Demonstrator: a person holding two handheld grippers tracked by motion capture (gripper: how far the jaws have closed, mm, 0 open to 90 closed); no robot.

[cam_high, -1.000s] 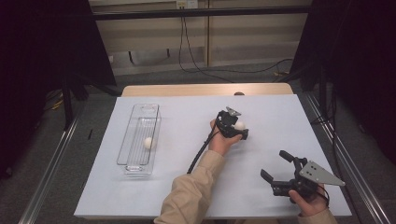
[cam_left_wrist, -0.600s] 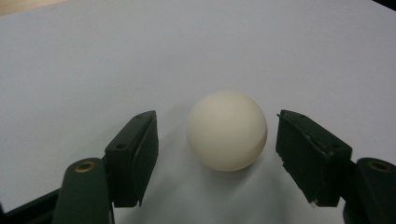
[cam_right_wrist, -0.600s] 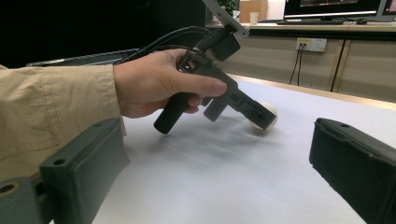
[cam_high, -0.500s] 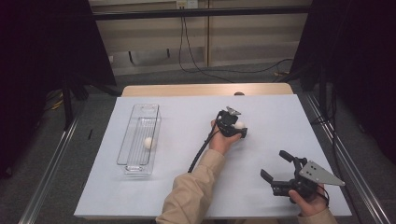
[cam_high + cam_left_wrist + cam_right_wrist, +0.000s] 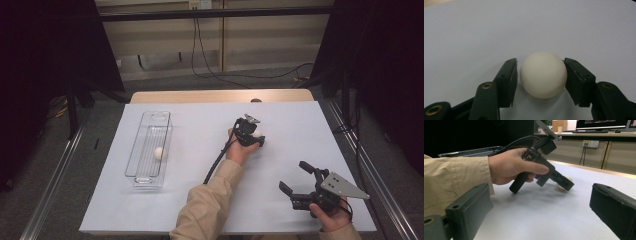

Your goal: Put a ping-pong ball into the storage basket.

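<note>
1. A clear tray (image 5: 149,150) lies on the left part of the white bench (image 5: 200,200), with a small white ball (image 5: 159,153) inside it near the middle.
2. Well to the right of the tray, the left gripper (image 5: 254,138) is tipped down to the bench around a second white ball (image 5: 543,74). Its jaws are apart, one on each side of the ball; the right jaw looks to touch it and a thin gap shows at the left one.
3. Farther right of the tray and nearer the person, the right gripper (image 5: 298,180) has its jaws wide apart with nothing between them.
</note>
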